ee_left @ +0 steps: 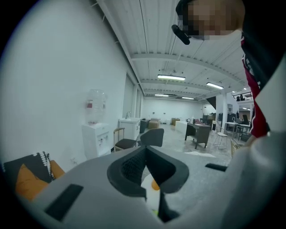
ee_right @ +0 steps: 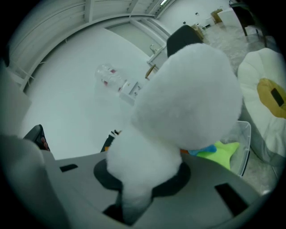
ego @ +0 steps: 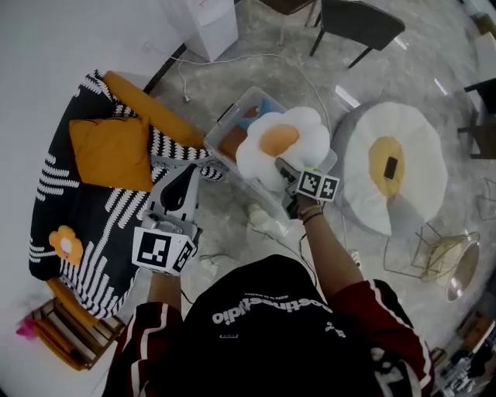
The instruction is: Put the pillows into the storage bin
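A white fried-egg pillow (ego: 275, 143) hangs over the clear storage bin (ego: 221, 139), and my right gripper (ego: 282, 167) is shut on its near edge. In the right gripper view the pillow's white plush (ee_right: 187, 103) fills the space between the jaws, with the bin's wall (ee_right: 242, 143) and green and blue things inside it behind. An orange pillow (ego: 108, 151) lies on the black-and-white sofa (ego: 77, 233) at the left. My left gripper (ego: 188, 170) hovers over the sofa's edge near the bin. Its jaws meet at the tips (ee_left: 145, 150) with nothing held.
A large fried-egg cushion (ego: 395, 163) lies on the floor right of the bin. A black chair (ego: 360, 23) and a white cabinet (ego: 205, 23) stand beyond, with a cable (ego: 232, 62) across the floor. A gold wire rack (ego: 442, 256) stands at the right, a wooden rack (ego: 70, 333) at the lower left.
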`<state>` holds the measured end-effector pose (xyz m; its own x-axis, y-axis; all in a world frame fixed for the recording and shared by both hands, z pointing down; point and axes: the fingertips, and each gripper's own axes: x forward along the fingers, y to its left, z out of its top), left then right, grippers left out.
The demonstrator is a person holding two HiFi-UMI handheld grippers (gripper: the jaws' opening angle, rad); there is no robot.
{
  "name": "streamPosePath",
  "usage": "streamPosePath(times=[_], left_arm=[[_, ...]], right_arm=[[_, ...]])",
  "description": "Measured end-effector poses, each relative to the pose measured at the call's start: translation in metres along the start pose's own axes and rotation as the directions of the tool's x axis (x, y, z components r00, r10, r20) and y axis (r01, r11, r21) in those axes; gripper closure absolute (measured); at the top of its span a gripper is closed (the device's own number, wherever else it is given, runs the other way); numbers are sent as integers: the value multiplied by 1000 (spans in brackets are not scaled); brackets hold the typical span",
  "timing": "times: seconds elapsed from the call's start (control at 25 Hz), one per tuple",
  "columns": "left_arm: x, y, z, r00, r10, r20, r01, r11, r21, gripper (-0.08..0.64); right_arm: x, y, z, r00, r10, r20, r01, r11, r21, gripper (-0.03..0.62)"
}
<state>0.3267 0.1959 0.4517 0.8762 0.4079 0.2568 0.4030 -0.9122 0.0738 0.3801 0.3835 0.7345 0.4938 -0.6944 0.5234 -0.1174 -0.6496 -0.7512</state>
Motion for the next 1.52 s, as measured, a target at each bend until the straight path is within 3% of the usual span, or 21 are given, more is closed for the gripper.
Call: streamPosePath(times=[0.24, 0.32, 0.44, 0.52, 0.6, 1.04, 1.32, 1.52], left_arm=[[48, -23, -19, 994, -96, -55, 96, 995, 1, 557], [58, -30, -26, 990, -123, -75, 124, 992, 2, 557], [66, -38, -35, 983, -153, -103, 154, 988, -2, 557], [68, -39, -38, 980, -165, -113, 165, 986, -7, 557], [70, -37, -40, 979, -168, -117, 169, 986, -6, 557], [55, -31, -21, 990, -123, -65, 123, 992, -6, 557], [8, -1, 0, 1000, 4, -3, -4, 1000, -14, 557], [-40, 25, 16, 991, 119, 55, -118, 993, -21, 557]], right_arm=[[-13, -65, -3, 998, -50, 38, 46, 996, 80, 454], [-16, -98, -15, 995, -96, 20, 92, 987, 132, 392], [-35, -174, -50, 953, -297, -51, 301, 923, 239, 216], [-61, -212, -62, 906, -420, -54, 418, 865, 279, 204], [-81, -230, -62, 882, -470, -40, 461, 840, 286, 210], [-83, -202, -21, 903, -428, 17, 419, 891, 172, 233], [-66, -157, 6, 931, -363, 36, 358, 928, 107, 241], [-40, -112, 23, 955, -296, 35, 294, 955, 45, 244]])
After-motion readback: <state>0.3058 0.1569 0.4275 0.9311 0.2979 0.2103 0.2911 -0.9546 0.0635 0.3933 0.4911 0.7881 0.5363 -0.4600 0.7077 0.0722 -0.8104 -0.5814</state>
